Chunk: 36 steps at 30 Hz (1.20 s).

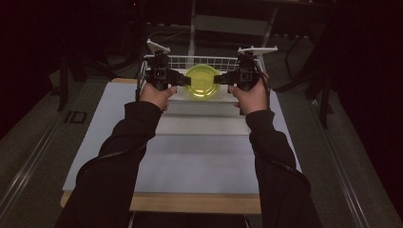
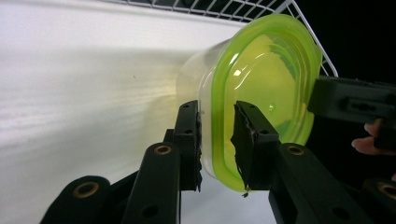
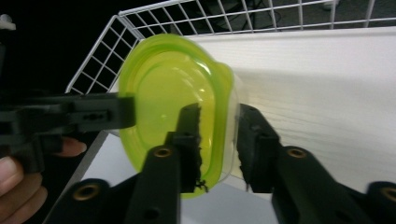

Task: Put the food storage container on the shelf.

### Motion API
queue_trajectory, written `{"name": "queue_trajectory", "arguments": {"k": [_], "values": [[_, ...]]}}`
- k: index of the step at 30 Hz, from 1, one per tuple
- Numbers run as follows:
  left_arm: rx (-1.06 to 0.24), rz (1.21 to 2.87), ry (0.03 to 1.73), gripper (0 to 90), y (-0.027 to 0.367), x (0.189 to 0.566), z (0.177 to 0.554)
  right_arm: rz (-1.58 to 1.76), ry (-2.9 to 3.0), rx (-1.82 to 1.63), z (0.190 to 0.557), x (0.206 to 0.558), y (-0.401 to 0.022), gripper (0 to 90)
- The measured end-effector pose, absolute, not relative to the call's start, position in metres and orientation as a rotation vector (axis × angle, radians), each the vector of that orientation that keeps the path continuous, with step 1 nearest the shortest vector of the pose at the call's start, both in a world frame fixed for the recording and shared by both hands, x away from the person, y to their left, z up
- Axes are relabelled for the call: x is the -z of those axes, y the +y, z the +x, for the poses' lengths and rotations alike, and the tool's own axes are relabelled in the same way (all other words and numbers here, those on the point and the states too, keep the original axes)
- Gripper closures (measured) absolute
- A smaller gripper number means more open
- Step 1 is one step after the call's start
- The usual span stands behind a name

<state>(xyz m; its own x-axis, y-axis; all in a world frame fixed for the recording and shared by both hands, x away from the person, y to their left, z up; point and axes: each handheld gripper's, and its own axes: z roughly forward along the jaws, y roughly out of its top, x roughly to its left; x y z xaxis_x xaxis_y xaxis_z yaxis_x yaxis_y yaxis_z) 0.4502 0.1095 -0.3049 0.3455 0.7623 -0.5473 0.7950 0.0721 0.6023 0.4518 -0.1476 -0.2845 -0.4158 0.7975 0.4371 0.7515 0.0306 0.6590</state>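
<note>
A clear tub with a yellow-green lid (image 1: 202, 81) sits at the far end of the white table, just before a wire rack. My left gripper (image 1: 187, 80) comes at it from the left and my right gripper (image 1: 217, 79) from the right. In the left gripper view the jaws (image 2: 217, 116) straddle the lid's rim (image 2: 261, 79) and the pads press on it. In the right gripper view the jaws (image 3: 219, 116) also straddle the rim (image 3: 168, 93), but a thin gap shows at the right pad (image 3: 247, 140). Whether the tub rests on the table I cannot tell.
A white wire rack (image 1: 209, 61) stands right behind the tub, with its mesh wall (image 3: 102, 51) close to the lid. The white table (image 1: 190, 161) stretches toward me, stepped in bands, with a wooden front edge. The floor around is dark.
</note>
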Motion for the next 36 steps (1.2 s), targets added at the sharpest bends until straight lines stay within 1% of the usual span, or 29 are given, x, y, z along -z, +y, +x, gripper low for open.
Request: {"name": "queue_trajectory", "arguments": {"k": [2,3,5,8,12,15,16,19,20,21,23,24,25,26,27,28,30,31,33,35,36], "values": [[0.042,1.670,1.411,70.4,0.109,0.305,0.452,1.667,2.207,-1.365,0.453,0.284,-0.147,65.0],[0.045,1.672,1.407,67.7,0.107,0.306,0.454,1.666,2.181,-1.366,0.455,0.285,-0.147,61.3],[0.051,1.670,1.403,66.3,0.105,0.307,0.456,1.662,2.186,-1.358,0.456,0.285,-0.146,61.1],[0.047,1.668,1.409,59.7,0.102,0.308,0.457,1.657,2.177,-1.348,0.459,0.286,-0.146,57.3],[0.024,1.647,1.404,53.5,0.102,0.307,0.457,1.639,2.153,-1.342,0.464,0.286,-0.147,48.8],[-0.025,1.649,1.384,52.6,0.104,0.303,0.453,1.618,2.142,-1.339,0.463,0.284,-0.149,48.2],[-0.034,1.652,1.378,50.7,0.105,0.301,0.451,1.595,2.128,-1.335,0.460,0.282,-0.151,47.7],[-0.044,1.640,1.356,49.3,0.113,0.298,0.445,1.555,2.130,-1.338,0.454,0.280,-0.152,46.8],[-0.056,1.628,1.335,47.4,0.117,0.296,0.441,1.532,2.126,-1.340,0.449,0.279,-0.152,47.7],[-0.064,1.626,1.307,37.2,0.121,0.295,0.437,1.485,2.141,-1.339,0.440,0.282,-0.150,48.6],[-0.048,1.630,1.223,29.2,0.129,0.295,0.430,1.466,2.151,-1.343,0.432,0.286,-0.149,50.1],[-0.062,1.626,1.176,28.8,0.134,0.294,0.423,1.450,2.171,-1.342,0.427,0.290,-0.147,52.5],[-0.077,1.624,1.164,28.8,0.136,0.294,0.420,1.439,2.173,-1.347,0.423,0.293,-0.147,54.6],[-0.087,1.624,1.129,28.8,0.140,0.295,0.413,1.439,2.173,-1.347,0.423,0.293,-0.147,54.6],[-0.099,1.628,1.107,27.6,0.142,0.296,0.408,1.423,2.177,-1.334,0.418,0.298,-0.145,57.6],[-0.111,1.622,1.096,24.5,0.144,0.298,0.405,1.409,2.190,-1.334,0.414,0.302,-0.143,59.5],[-0.136,1.620,1.047,19.9,0.147,0.305,0.396,1.403,2.204,-1.330,0.409,0.310,-0.140,66.5],[-0.154,1.603,1.018,16.0,0.148,0.311,0.389,1.388,2.217,-1.312,0.406,0.314,-0.137,71.7],[-0.181,1.605,0.990,13.6,0.147,0.323,0.379,1.393,2.227,-1.295,0.404,0.323,-0.132,84.0],[-0.196,1.616,0.971,4.6,0.146,0.336,0.369,1.408,2.228,-1.301,0.406,0.329,-0.130,89.9],[-0.209,1.601,0.950,3.0,0.146,0.343,0.363,1.418,2.231,-1.310,0.407,0.332,-0.129,89.9]]}}
